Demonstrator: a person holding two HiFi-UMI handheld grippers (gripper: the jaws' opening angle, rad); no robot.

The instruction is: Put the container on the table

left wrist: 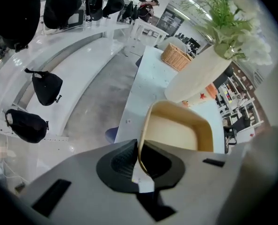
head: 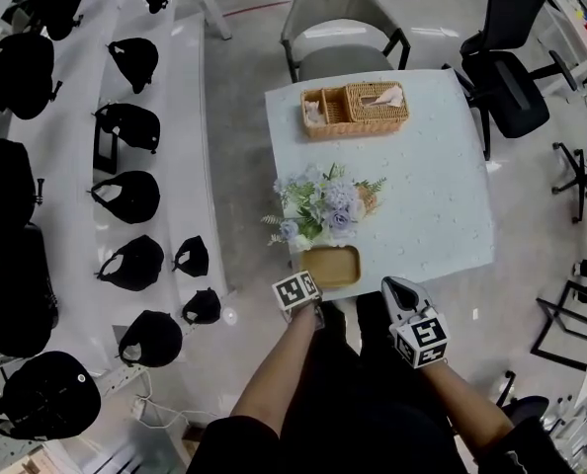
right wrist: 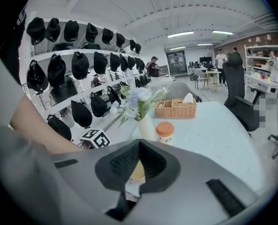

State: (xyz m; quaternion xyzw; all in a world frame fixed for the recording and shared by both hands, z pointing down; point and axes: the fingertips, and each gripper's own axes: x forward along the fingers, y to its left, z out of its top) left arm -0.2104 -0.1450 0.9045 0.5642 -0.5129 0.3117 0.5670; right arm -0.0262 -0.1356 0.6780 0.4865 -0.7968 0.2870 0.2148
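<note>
While the left gripper (left wrist: pixel 140 149) pinched the near rim of the shallow tan container (head: pixel 330 265), that container lay at the near left corner of the table (head: pixel 442 215), just in front of the vase of flowers (head: pixel 325 205). Whether its base rested on the top yet could not be told. The jaws were closed to a narrow slit on the thin wall, one pad inside and one outside. The right gripper (head: pixel 396 289) hung apart, off the table's near edge and to the container's right, its jaws drawn together on nothing.

The container looked light and stiff: an open, thin-walled tray with rounded corners and a smooth finish. A one-sided pinch on the rim would likely let it droop or swivel about the pads. The hold seemed best kept at the middle of a side wall, deep over the rim, with the tray lowered flat. It seemed sturdy rather than fragile, though the smooth wall could slip.

Only the left gripper view showed the rim caught between the pads. The right gripper view revealed an orange-lidded cup (right wrist: pixel 165 131) beside the vase, which the blooms hid from the head view. The head view alone gave the whole table, with the wicker basket (head: pixel 355 110) at its far edge and both grippers at the near one.
</note>
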